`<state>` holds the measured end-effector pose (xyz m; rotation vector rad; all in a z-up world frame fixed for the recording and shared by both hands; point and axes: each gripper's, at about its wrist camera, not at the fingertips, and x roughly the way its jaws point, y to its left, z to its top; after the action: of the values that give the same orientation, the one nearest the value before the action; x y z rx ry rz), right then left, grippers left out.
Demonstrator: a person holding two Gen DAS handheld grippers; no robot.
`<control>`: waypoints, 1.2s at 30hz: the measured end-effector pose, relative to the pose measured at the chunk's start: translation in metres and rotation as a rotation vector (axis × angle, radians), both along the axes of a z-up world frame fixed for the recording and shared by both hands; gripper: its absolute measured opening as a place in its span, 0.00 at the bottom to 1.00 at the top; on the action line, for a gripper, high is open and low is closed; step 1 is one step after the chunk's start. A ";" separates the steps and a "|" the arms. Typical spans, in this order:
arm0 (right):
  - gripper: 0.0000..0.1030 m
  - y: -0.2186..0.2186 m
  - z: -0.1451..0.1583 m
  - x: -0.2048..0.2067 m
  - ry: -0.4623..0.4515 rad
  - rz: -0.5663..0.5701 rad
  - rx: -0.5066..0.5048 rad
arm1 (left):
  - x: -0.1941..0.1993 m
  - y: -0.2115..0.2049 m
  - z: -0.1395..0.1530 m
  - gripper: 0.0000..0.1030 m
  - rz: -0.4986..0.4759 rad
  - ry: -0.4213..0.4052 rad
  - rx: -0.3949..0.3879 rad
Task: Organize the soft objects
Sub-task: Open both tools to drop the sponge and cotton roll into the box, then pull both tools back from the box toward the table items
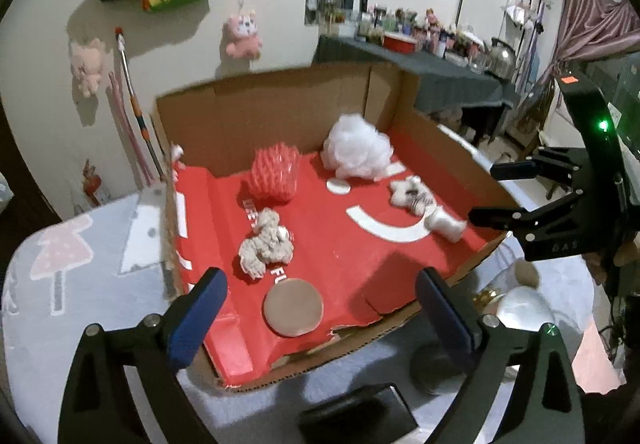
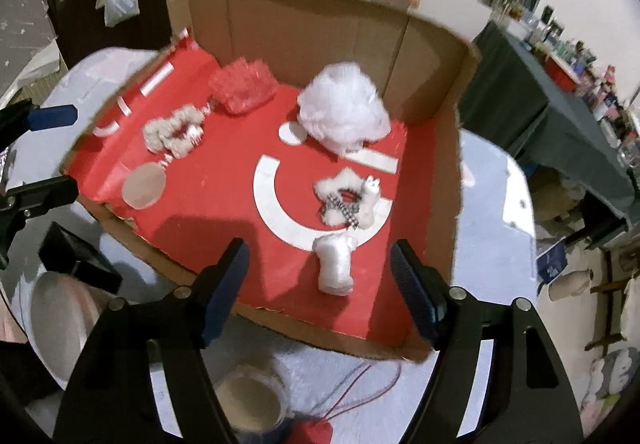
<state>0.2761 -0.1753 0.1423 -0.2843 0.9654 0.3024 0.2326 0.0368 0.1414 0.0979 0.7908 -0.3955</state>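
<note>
Soft toys sit in the red box, and both of our grippers hang open above it.

We hold the left gripper (image 1: 320, 308) wide open over the near left edge of the cardboard box (image 1: 280, 111), with nothing between its blue pads. We hold the right gripper (image 2: 320, 284) open too, over the near right edge, and it holds nothing. The box sits on the desk (image 1: 80, 264). Inside it, the white fluffy ball (image 1: 357, 151) is far back on the right. The pink spiky ball (image 1: 273, 175) is far back on the left. The beige rope toy (image 1: 266, 242) and a round tan pad (image 1: 293, 307) lie near the left. The small white plush (image 2: 348, 199) and the white stuffed piece (image 2: 335, 264) lie near the right.
</note>
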 end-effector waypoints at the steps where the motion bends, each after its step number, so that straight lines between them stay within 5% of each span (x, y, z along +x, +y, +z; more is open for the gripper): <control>1: 0.77 -0.002 0.006 -0.005 -0.020 -0.006 0.014 | -0.005 0.000 0.005 0.98 0.009 -0.019 -0.003; 14: 0.78 -0.013 0.070 -0.095 -0.276 -0.034 0.134 | -0.080 0.011 0.047 1.00 0.113 -0.226 -0.102; 18: 0.88 -0.009 0.079 -0.135 -0.397 -0.037 0.123 | -0.106 0.009 0.051 1.00 0.124 -0.279 -0.124; 23: 0.88 -0.001 0.079 -0.176 -0.520 -0.055 0.071 | -0.137 0.004 0.052 1.00 0.145 -0.350 -0.129; 36: 0.94 -0.014 0.044 -0.247 -0.625 -0.160 0.157 | -0.203 -0.014 0.023 1.00 0.183 -0.487 -0.119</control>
<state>0.0286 -0.1889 0.1861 -0.1402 0.3418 0.1261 0.0296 0.0223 0.1644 0.0076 0.2914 -0.2293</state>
